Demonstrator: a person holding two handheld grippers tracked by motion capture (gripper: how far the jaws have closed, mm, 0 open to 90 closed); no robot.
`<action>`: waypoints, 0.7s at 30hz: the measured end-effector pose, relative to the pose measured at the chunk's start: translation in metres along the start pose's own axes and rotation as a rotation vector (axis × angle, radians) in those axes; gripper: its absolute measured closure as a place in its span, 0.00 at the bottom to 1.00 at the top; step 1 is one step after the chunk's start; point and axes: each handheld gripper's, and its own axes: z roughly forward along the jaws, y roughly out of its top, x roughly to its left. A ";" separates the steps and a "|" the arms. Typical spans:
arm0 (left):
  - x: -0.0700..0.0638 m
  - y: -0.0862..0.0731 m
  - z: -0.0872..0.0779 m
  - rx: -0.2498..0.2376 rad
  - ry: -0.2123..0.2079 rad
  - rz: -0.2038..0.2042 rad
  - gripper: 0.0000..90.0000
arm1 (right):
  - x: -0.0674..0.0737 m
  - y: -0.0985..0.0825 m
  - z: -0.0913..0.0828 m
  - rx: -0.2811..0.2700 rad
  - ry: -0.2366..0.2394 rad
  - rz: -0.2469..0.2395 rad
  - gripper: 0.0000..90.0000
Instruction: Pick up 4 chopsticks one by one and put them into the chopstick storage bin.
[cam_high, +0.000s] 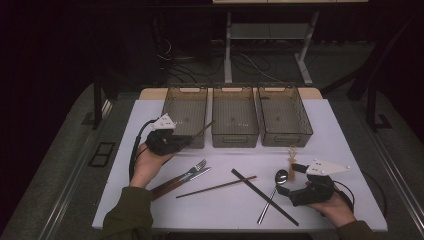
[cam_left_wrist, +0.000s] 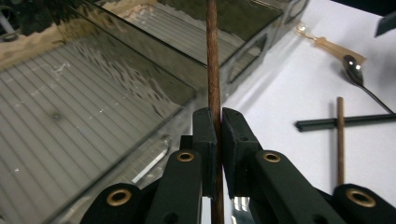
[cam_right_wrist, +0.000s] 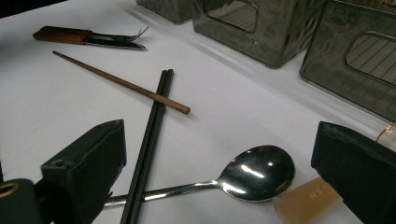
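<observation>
Now you're carrying a brown chopstick (cam_left_wrist: 213, 70), clamped in your left gripper (cam_left_wrist: 218, 123), toward the left bin (cam_high: 185, 112), needing release inside while your right gripper (cam_right_wrist: 224, 154) is waiting agape.

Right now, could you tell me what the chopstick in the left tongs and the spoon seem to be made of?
The chopstick looks like wood: matte reddish-brown with faint grain. The spoon looks like polished metal, probably steel: its bowl mirrors the lights brightly.
</observation>
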 end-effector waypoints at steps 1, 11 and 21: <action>0.002 0.002 0.000 0.000 0.003 0.000 0.94 | 0.000 0.000 0.000 0.001 0.000 0.002 0.04; 0.022 0.025 0.001 -0.014 0.046 -0.010 0.94 | 0.000 0.000 0.000 -0.003 0.002 0.003 0.04; 0.047 0.046 0.007 -0.016 0.086 -0.043 0.94 | 0.000 0.000 -0.001 -0.011 0.006 0.016 0.04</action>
